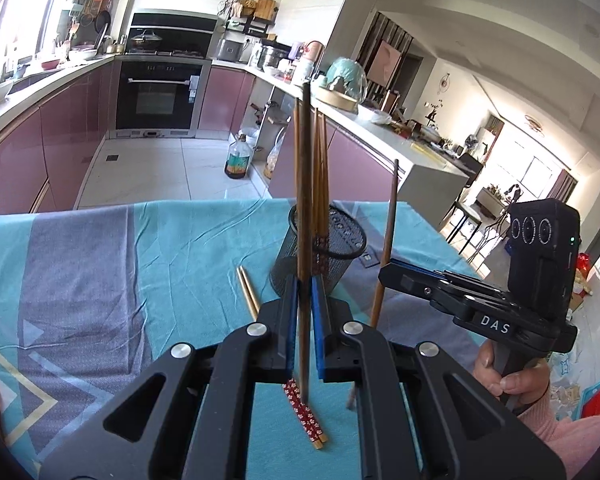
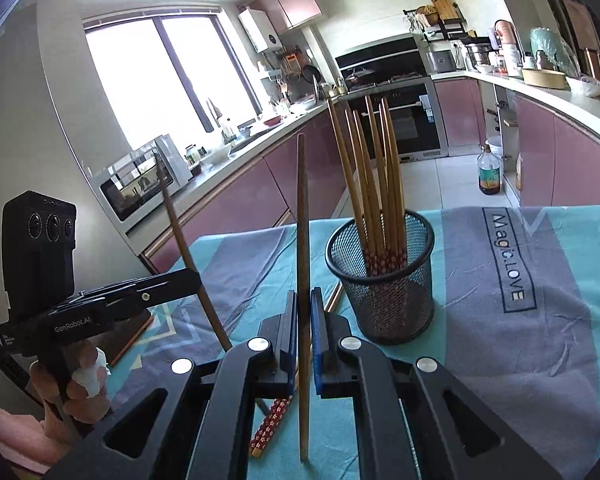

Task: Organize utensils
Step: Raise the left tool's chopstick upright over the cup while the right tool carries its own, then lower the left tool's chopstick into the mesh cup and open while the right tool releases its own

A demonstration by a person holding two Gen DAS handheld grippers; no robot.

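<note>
Two grippers, each nearly closed on one upright brown chopstick: left gripper (image 1: 305, 292) pinching its chopstick (image 1: 305, 200), right gripper (image 2: 304, 304) clamped on another (image 2: 302, 220). Black mesh cup (image 2: 384, 280) just beyond, on the teal tablecloth (image 2: 500, 360), holding a bunch of chopsticks (image 2: 374, 184). Red-patterned pair (image 1: 306, 416) lying flat underneath.

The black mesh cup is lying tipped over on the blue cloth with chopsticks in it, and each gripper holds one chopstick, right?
Not quite. The black mesh cup stands upright on the blue cloth, as the right wrist view shows. It does have chopsticks in it, and the left gripper and right gripper each hold one chopstick.
</note>
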